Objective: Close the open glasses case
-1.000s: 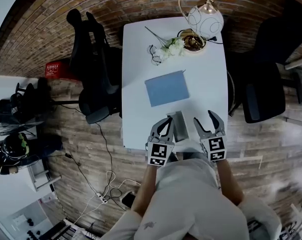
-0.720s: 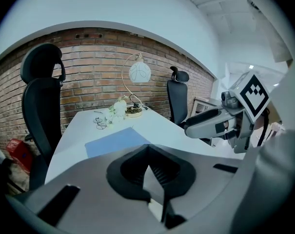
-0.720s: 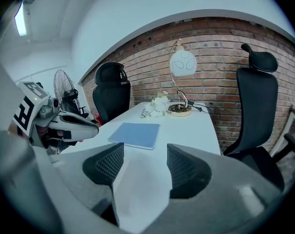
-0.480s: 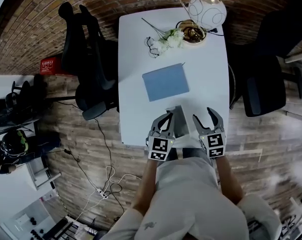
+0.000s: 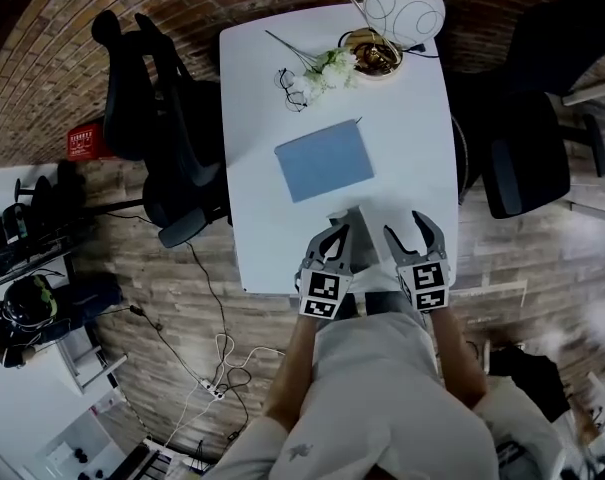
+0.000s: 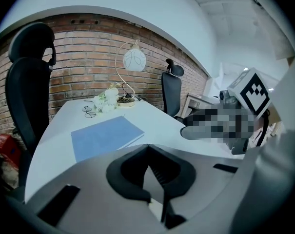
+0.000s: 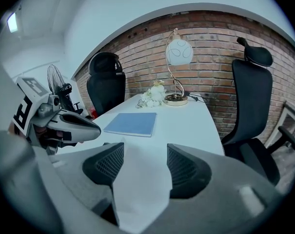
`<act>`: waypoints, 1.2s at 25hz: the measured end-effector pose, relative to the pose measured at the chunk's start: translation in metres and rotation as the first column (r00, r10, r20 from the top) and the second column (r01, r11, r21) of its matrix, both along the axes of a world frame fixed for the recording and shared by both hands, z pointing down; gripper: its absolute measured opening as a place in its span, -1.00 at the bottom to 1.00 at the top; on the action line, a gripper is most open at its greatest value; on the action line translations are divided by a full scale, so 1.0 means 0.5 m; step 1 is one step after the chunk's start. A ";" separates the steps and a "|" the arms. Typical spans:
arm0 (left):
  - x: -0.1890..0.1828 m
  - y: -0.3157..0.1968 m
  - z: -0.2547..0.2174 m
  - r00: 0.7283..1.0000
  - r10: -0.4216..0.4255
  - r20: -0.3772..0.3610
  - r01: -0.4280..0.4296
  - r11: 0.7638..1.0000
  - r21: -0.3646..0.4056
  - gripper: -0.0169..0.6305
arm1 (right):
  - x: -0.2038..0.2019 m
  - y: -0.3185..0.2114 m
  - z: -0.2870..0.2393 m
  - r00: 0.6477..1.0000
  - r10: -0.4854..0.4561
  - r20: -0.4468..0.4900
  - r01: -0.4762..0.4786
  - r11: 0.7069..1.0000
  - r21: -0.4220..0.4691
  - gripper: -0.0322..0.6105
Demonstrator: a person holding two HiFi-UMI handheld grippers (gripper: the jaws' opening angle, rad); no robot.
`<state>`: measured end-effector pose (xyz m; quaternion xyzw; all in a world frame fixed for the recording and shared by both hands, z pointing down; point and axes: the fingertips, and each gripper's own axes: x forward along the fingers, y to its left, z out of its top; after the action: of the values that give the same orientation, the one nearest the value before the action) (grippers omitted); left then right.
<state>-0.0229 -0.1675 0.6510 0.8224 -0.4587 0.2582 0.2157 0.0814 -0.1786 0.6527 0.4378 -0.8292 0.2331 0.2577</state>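
Observation:
A small grey case [image 5: 356, 234] lies at the near edge of the white table [image 5: 422, 148], its shape hard to make out; neither gripper view shows it. My left gripper [image 5: 332, 235] hangs just left of it, tips together, nothing seen between them [image 6: 148, 147]. My right gripper [image 5: 407, 228] is just right of the case, jaws wide apart over bare tabletop [image 7: 145, 149]. A pair of glasses [image 5: 287, 86] [image 6: 88, 112] rests far off beside white flowers [image 5: 327, 68].
A blue notebook [image 5: 324, 160] [image 6: 104, 135] [image 7: 131, 124] lies mid-table. A globe lamp [image 5: 404, 8] on a brass base stands at the far end. Black office chairs stand left [image 5: 157, 128] and right [image 5: 522, 158] of the table. Cables cross the floor at the left.
The head view has shifted, so the table sits higher and further left in the picture. Both grippers keep their places beside the grey case, with jaws unchanged.

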 end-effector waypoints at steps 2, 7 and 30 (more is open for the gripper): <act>0.003 0.002 0.007 1.000 0.012 -0.004 -0.012 1.000 -0.009 -0.94 | 0.001 0.004 0.008 1.000 0.006 -0.009 -0.006 1.000 -0.004 -0.04; 0.010 0.006 0.028 0.999 0.037 -0.007 -0.037 0.999 -0.036 -0.94 | -0.005 0.006 0.019 1.000 0.017 -0.016 -0.017 1.000 -0.001 -0.04; 0.038 0.041 0.088 0.990 0.144 0.007 -0.142 0.983 -0.112 -0.94 | -0.021 0.050 0.061 0.998 0.054 -0.038 -0.056 0.997 -0.052 -0.04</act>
<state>-0.0039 -0.1472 0.6950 0.8381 -0.3849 0.3044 0.2385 0.0710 -0.1536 0.6833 0.4576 -0.8055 0.2541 0.2778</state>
